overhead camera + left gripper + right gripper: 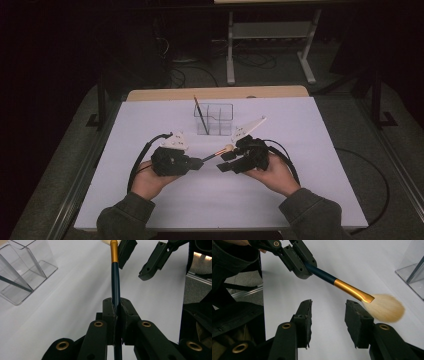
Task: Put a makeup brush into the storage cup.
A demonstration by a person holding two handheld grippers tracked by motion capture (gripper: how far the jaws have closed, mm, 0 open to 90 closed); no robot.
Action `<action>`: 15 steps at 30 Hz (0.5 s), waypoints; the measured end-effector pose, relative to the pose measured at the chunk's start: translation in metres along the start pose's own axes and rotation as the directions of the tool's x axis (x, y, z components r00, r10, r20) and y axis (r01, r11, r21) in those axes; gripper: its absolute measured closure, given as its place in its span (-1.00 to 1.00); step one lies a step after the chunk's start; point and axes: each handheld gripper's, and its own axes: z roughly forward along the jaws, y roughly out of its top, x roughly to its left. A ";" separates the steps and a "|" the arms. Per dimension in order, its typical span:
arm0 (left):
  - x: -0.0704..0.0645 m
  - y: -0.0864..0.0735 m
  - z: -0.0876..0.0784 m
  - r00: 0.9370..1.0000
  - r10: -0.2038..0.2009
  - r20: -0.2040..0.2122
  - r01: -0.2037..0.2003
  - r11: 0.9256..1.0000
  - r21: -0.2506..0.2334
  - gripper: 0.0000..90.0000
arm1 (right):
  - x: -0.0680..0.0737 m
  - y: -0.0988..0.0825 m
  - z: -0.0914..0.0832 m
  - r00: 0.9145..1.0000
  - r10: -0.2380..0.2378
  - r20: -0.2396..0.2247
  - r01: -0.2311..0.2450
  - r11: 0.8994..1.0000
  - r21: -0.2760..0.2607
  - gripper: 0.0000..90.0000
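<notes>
High view: the left gripper (196, 163) is clamped on the dark handle of a makeup brush (216, 153), held just above the white table (150, 125) near its centre. The bristle end points right and far, toward the right gripper (227, 161), whose jaws stand apart with nothing between them. A clear holder (215, 119) stands farther off, with one thin dark brush (201, 115) leaning in its left compartment; the other compartments look empty.

Left gripper view: both pads grip the handle (115, 280); the gold ferrule (114, 252) reaches toward the open right gripper (135, 262).

Right gripper view: the bristles (384, 308) lie just past the right-hand pad (358, 320), not between the pads.

Step in hand, as judged: handover. The next move calls for bringing the right gripper's jaws around the ferrule or handle before closing.
</notes>
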 end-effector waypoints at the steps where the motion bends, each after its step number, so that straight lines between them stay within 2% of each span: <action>1: 0.000 0.000 0.000 1.000 0.000 -0.001 0.000 1.000 0.001 0.86 | 0.000 0.000 0.000 1.000 0.000 0.001 0.000 1.000 -0.001 0.25; 8: -0.001 0.001 0.002 1.000 -0.001 0.007 0.001 1.000 0.001 0.85 | -0.001 0.000 -0.001 1.000 0.021 0.007 -0.021 1.000 -0.017 0.25; 10: -0.001 0.001 0.003 1.000 0.009 0.010 -0.009 1.000 0.008 0.85 | -0.001 0.000 -0.001 1.000 0.021 0.010 -0.021 1.000 -0.018 0.26; 11: -0.003 0.001 0.004 1.000 -0.005 0.011 0.005 1.000 0.003 0.85 | -0.002 0.000 -0.001 1.000 0.019 0.011 -0.018 1.000 -0.020 0.26; 15: -0.002 0.002 0.006 1.000 0.012 0.012 -0.012 1.000 0.014 0.85 | -0.002 0.001 -0.003 1.000 0.024 0.007 -0.023 0.999 -0.031 0.29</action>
